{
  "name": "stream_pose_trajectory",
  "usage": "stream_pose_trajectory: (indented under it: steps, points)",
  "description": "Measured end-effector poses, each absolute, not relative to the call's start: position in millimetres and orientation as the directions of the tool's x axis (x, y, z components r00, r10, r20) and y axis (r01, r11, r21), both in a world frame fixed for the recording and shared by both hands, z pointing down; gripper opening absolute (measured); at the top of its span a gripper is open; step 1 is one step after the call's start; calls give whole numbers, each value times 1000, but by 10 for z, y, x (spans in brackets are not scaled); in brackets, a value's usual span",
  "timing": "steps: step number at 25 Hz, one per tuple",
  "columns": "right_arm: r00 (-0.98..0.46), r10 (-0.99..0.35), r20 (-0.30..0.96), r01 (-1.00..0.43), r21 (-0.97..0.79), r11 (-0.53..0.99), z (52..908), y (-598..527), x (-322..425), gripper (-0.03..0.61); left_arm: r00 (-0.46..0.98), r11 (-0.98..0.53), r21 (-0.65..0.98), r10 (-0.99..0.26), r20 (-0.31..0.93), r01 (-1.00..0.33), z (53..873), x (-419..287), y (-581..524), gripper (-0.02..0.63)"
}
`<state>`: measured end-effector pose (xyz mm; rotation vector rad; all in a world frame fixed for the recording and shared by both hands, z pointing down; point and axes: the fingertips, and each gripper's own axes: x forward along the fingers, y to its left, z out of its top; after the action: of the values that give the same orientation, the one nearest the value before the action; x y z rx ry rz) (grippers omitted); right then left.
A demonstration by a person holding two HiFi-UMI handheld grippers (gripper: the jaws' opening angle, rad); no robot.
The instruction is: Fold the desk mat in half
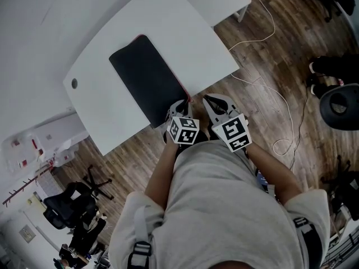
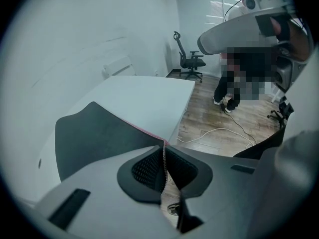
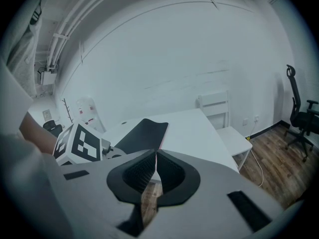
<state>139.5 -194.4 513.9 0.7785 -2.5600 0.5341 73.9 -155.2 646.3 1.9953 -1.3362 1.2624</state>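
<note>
The left gripper (image 2: 164, 152) is clenched on the thin pink-trimmed edge of the black desk mat (image 1: 147, 76) at its near right corner. The right gripper (image 3: 156, 156), just beside it, pinches the same pink edge. The mat lies flat at the centre of the white desk (image 1: 185, 32).

Matt desk mat (image 1: 147, 78), smooth table (image 1: 168, 21), wood floor (image 1: 259, 123)

Dark, pink-edged desk mat (image 1: 148, 80) with rounded corners lies unfolded, diagonally across the white tabletop (image 1: 185, 32), near corner at its front edge.
</note>
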Motion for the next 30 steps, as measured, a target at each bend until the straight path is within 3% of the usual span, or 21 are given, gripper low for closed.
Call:
stream_pose_trajectory:
  steps: [14,30]
  points:
    - [-756,-441,484,-598,-237,766,5184,-2053,1544,41,103,-396,-141,-535,839,-907,6460,781,-1604,38]
    - [-739,-442,509,-600,-197,775,5078,-1770,1451,41,183,-271,13,-611,770,-963,6194,807,-1578,48]
